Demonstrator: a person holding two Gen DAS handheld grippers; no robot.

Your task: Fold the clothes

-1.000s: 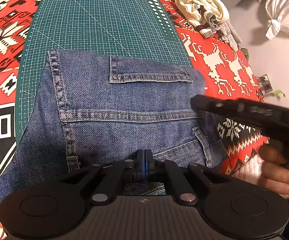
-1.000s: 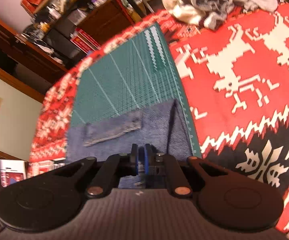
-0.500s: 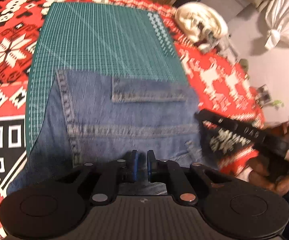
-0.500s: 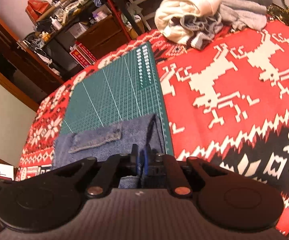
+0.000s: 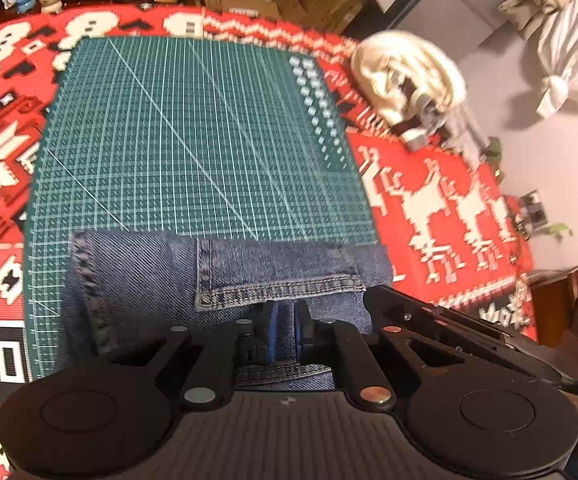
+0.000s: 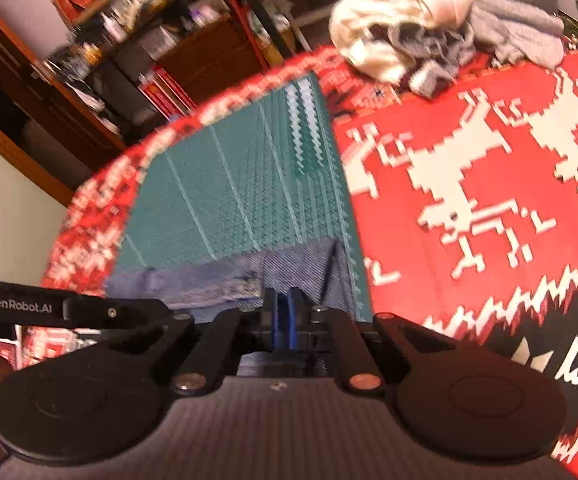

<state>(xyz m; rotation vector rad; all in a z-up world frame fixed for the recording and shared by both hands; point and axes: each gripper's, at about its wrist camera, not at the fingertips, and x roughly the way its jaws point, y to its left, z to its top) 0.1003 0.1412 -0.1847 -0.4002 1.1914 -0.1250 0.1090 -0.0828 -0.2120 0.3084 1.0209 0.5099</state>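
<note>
Left wrist: jeans (image 5: pixel 225 280) on mat (image 5: pixel 193 140)

The only readable lettering is "GenRobot.AI", printed in pale letters on the black arm of the left hand-held gripper (image 6: pixel 21 305), which reaches in from the left edge of the right wrist view. The red book spines (image 6: pixel 165 92) on the shelves behind carry marks too blurred to read.

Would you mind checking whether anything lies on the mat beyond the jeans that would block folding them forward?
Nothing visible does. The green mat beyond the jeans is bare, and the pile of clothes sits off it, at the far right corner.
</note>
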